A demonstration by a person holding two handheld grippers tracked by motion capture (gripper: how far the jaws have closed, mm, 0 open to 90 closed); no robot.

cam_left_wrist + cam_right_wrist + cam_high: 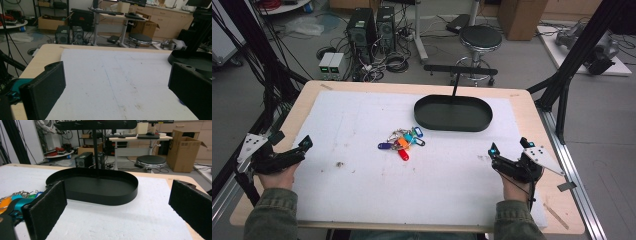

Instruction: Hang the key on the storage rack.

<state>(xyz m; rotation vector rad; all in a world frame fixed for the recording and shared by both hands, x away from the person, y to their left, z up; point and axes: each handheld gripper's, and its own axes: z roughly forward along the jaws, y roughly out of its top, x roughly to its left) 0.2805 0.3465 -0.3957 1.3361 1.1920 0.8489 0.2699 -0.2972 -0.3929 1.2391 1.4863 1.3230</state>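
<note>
At the near edge of the pale wooden tabletop (532,102), 2 hands in olive-green sleeves each hold a black claw low over a white, slightly scuffed foam sheet (362,120) that covers most of the surface. The left claw (305,143) sits at the sheet's left edge, its grey 3-cornered plate hanging out past the tabletop; in the left gripper view its 2 flat, matte black jaws stand wide apart with nothing between them. The right claw (493,149) rests near the sheet's right side, and the right gripper view shows its jaws, faced with rough black padding, likewise spread wide and holding nothing.

Farther in, near the sheet's middle, lies a bunch of metal keys with plastic tags in blue, orange, red and teal (402,141), well apart from both claws. Just beyond it stands a shallow oval black metal tray (452,122) with a low upright rim, a thin black post rising from it to a horizontal bar.
</note>
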